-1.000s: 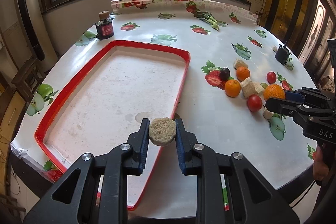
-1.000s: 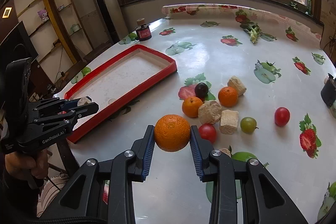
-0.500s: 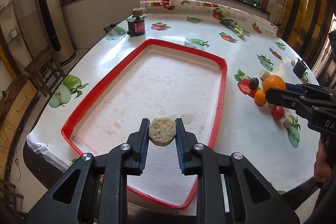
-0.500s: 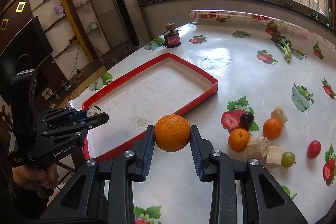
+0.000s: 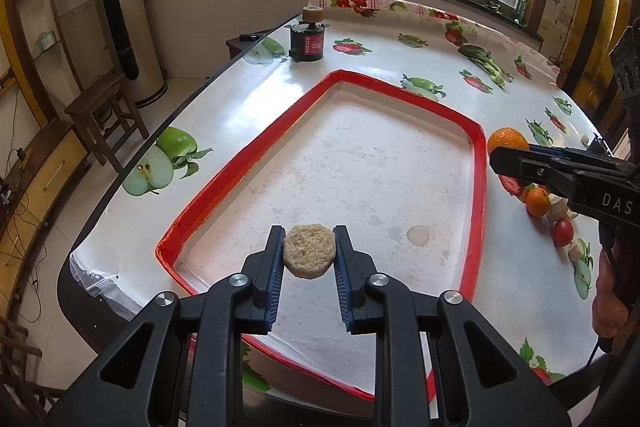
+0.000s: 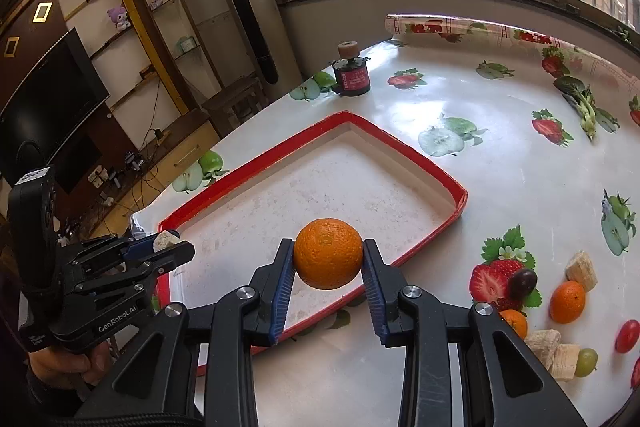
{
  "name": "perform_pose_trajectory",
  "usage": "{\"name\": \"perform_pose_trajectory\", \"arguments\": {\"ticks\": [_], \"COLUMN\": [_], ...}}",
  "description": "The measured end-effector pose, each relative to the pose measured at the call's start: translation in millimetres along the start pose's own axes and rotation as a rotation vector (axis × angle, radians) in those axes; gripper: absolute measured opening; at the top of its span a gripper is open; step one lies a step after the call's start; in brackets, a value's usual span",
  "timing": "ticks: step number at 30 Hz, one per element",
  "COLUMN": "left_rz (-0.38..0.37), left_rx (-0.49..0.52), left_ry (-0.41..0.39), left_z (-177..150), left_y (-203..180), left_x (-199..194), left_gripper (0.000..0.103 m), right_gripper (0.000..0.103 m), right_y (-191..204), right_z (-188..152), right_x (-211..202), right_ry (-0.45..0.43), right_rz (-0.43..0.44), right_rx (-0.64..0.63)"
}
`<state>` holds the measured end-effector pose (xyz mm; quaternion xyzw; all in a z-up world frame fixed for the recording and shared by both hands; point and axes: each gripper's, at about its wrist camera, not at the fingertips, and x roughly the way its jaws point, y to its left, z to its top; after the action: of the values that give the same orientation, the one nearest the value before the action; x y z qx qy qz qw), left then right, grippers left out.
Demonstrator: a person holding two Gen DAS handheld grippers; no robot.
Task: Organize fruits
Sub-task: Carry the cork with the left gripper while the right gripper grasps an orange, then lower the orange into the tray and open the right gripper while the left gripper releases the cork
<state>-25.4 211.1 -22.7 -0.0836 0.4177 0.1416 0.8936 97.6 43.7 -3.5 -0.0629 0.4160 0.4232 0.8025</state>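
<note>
the left gripper (image 5: 309, 251) pinches a tan slice (image 5: 309, 255) by its rim, held over the near end of the red tray (image 5: 224, 187). the right gripper (image 6: 328, 259) pinches an orange (image 6: 328, 253) across its middle, above the tray's near right edge. the tray floor looks bare.

the slice looks light, porous and probably crumbly, so a gentle squeeze on the flat-cut rim seems best; pressing harder could break it. the orange is likely heavier, firm and round, with a pebbled skin that gives some bite; taken off-centre it could roll out, so the widest girth is the place.

the right view alone shows the loose pile near the tabletop's right edge: 2 small oranges (image 6: 567, 301), a dark grape (image 6: 525, 281), a green grape (image 6: 586, 361), a red tomato (image 6: 627, 335) and tan chunks (image 6: 582, 271). the left view shows the tray's whole outline and the jar (image 5: 307, 41) at the tabletop's far edge, with the pile mostly hidden behind the right gripper.
</note>
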Motion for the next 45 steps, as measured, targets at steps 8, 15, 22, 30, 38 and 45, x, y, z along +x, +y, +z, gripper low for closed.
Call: {"name": "perform_pose_trajectory", "arguments": {"ticks": [8,15,22,30,38,45], "left_rz": [0.01,0.028,0.041,0.065,0.094,0.088], "left_rx": [-0.023,-0.034,-0.035,-0.034,-0.033,-0.029], "left_ry": [0.022,0.043,0.087,0.112,0.092,0.059], "left_z": [6,10,8,3,2,4], "left_y": [9,15,15,15,12,9], "left_x": [17,32,50,55,44,26], "left_gripper": [0.021,0.021,0.021,0.037,0.06,0.06], "right_gripper": [0.034,0.034,0.035,0.059,0.064,0.065], "right_y": [-4,-8,-11,-9,-7,-3], "right_z": [13,17,15,15,16,14], "right_x": [44,75,95,94,77,45], "right_ry": [0.058,0.101,0.135,0.122,0.095,0.051], "right_rz": [-0.022,-0.057,-0.084,-0.1,-0.102,-0.086], "right_rx": [0.001,-0.011,-0.024,-0.038,-0.05,-0.046]}}
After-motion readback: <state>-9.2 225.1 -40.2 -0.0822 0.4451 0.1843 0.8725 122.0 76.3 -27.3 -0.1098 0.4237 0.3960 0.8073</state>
